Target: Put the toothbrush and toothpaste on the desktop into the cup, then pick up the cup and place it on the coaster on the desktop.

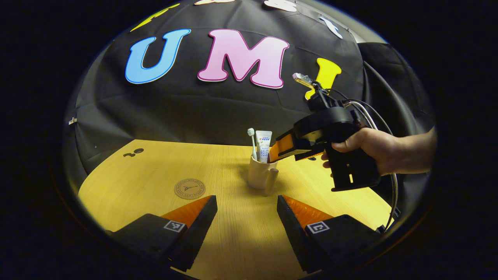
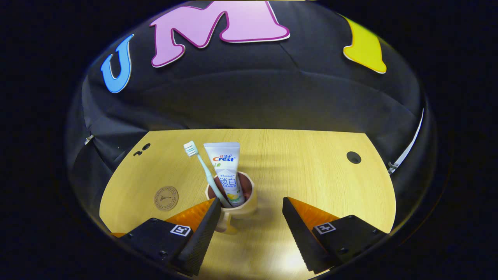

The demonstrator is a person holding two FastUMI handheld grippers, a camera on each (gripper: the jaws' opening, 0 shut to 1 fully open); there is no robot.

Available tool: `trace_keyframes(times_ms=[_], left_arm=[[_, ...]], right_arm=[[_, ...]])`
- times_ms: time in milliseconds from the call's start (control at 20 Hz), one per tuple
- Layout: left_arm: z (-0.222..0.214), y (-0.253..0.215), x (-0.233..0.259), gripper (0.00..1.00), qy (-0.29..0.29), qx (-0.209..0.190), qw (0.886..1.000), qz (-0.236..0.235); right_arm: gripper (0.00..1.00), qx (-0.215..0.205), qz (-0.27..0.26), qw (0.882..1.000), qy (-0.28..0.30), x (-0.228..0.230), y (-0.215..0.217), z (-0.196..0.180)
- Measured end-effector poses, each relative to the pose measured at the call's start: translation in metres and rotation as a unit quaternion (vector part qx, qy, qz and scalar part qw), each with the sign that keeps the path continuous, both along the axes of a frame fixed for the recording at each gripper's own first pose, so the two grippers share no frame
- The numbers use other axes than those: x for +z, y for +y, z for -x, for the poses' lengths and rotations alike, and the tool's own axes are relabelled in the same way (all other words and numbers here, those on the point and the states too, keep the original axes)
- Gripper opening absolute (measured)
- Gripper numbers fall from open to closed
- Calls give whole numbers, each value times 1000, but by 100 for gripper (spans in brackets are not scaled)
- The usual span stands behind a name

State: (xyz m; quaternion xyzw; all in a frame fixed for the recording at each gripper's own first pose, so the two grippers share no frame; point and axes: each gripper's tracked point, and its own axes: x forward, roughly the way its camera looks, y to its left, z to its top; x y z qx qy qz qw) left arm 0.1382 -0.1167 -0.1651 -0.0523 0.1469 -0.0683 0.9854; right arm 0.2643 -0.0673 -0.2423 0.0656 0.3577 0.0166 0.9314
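- The desk (image 2: 311, 163) is carrying everything, and the cup (image 1: 261, 175) is serving as the landmark: it is standing upright near the desk's middle, straight ahead of the left gripper (image 1: 247, 212).
- The right gripper (image 2: 251, 216), seen from the left gripper view with a hand (image 1: 373, 149) holding it, is hanging just right of and above the cup; its fingers are standing wide apart and holding nothing, with the cup lying low between them, close to the left finger in its own view.
- The left gripper is hovering well short of the cup, its fingers spread wide and gripping nothing.
- The cup is sitting on bare desk, not on the coaster (image 1: 189, 188), so the second half of the task is waiting, by my judgement.
- The coaster is lying flat to the cup's left, a little nearer the left gripper, apart from it and with nothing on it.
- The toothpaste (image 2: 226, 171) is standing inside the cup, its top rising above the rim.
- The toothbrush (image 2: 202, 167) is leaning inside the cup just left of the toothpaste, bristles up, so the loading step is looking finished.
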Motion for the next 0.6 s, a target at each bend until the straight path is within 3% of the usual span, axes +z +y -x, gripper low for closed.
trace_keyframes(times_ms=[300, 600], left_arm=[[8, 36, 15, 98, -3, 41, 999, 8], [24, 85, 14, 98, 6, 91, 996, 3]], right_arm=[[98, -1, -47, 995, 93, -15, 21, -9], [98, 34, -22, 982, 184, -44, 29, -2]])
